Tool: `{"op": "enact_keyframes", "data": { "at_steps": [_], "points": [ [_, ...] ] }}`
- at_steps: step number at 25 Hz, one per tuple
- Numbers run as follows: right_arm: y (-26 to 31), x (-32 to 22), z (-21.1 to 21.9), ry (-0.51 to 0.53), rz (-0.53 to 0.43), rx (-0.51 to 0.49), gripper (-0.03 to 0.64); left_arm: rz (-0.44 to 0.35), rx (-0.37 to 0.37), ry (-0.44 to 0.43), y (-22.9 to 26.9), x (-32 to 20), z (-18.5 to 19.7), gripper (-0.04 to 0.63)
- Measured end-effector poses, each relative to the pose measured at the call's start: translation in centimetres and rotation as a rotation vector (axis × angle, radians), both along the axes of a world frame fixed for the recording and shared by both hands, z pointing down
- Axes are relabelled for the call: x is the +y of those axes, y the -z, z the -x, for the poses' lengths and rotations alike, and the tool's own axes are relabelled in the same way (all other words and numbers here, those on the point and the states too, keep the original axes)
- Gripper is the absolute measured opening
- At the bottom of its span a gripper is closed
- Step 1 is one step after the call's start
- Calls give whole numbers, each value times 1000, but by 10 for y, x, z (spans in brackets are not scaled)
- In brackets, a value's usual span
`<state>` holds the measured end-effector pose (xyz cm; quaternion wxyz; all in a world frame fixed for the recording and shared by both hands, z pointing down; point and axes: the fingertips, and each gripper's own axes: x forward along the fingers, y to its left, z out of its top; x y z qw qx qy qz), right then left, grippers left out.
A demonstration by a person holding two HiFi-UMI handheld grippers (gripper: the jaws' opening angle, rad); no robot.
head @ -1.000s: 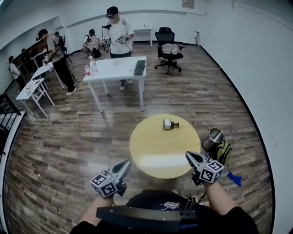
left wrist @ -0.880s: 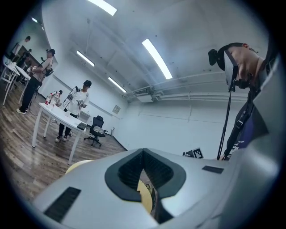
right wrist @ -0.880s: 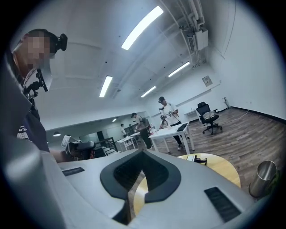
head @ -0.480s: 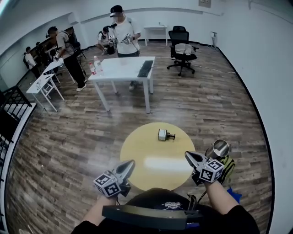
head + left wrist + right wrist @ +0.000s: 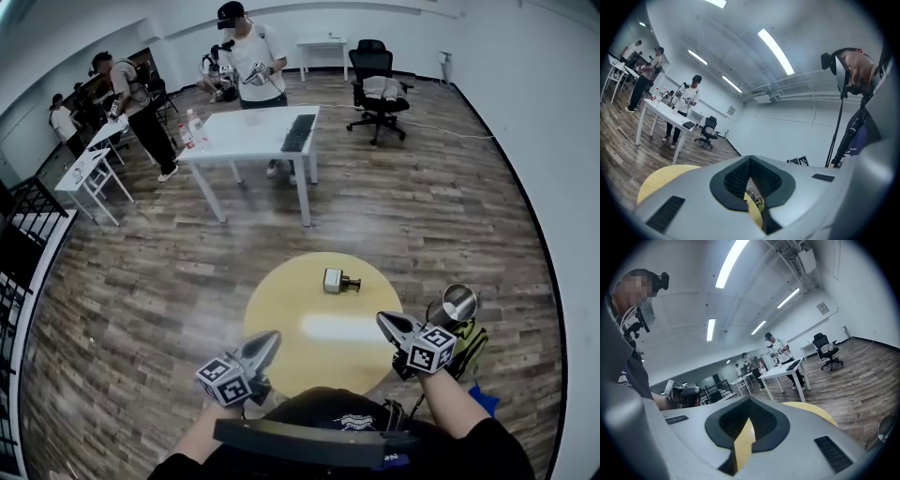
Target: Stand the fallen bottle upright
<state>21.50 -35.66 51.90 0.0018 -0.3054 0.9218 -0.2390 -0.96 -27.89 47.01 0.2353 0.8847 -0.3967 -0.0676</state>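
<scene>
The left gripper [image 5: 267, 339], grey with a marker cube, is hovering at the near left edge of the round yellow table [image 5: 281, 314], and its jaws are sitting together with nothing between them. The right gripper [image 5: 382, 321] is hovering at the near right edge, its jaws likewise meeting on nothing. The small pale bottle with a dark neck [image 5: 335, 280] is lying on its side on the far part of the tabletop, its neck pointing right, well apart from both grippers. A shiny steel cup [image 5: 457, 304] is standing off the table's right side, near the right gripper. Beyond, a white rectangular table [image 5: 244, 141] is carrying a black keyboard [image 5: 298, 133].
</scene>
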Motion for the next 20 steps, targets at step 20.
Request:
{"op": "enact_keyframes", "data": {
  "at_steps": [20],
  "points": [
    [-28,-88,160,-111,42,97,-2,21,23,-194,-46,-132,143,23]
  ]
}}
